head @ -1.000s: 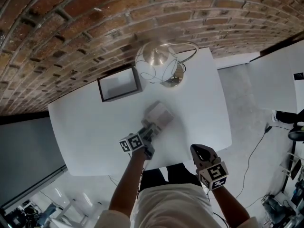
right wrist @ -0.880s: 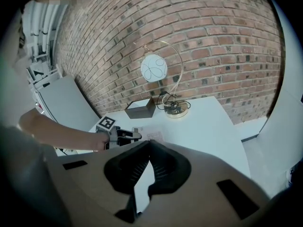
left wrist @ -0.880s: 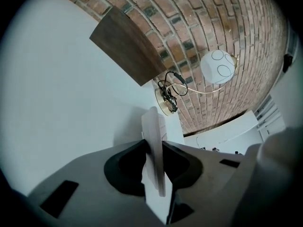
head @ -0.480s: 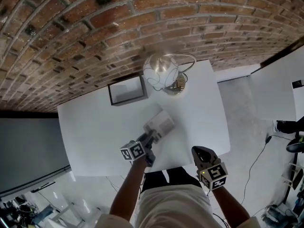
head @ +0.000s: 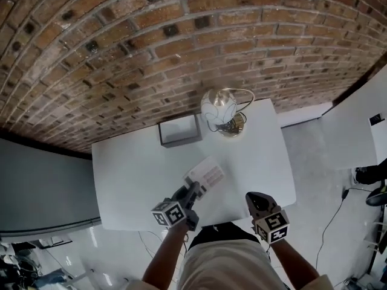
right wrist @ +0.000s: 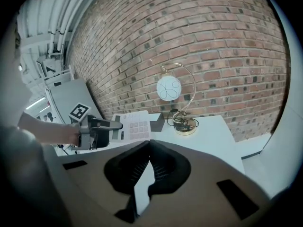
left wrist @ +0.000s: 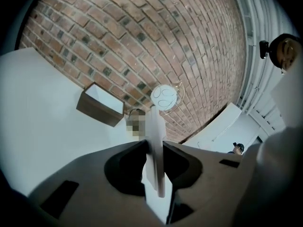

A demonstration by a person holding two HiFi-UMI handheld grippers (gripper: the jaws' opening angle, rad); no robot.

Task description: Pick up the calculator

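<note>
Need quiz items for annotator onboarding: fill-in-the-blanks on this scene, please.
1. The left tool grips the ____.
2. The right tool has its jaws ____, holding nothing.
3. The lamp stands before a ____ wall.
4. In the head view, the box sits to the lamp's ____.
Missing: calculator; shut; brick; left.

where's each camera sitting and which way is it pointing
head view: on the head, steeply down on the table; both forearms show
left gripper view: on the left hand-held gripper, towards the brick wall; jaws clamp the calculator
right gripper view: on the right hand-held gripper, towards the wall; jaws shut, empty; left hand shows
shared: all see calculator and lamp
</note>
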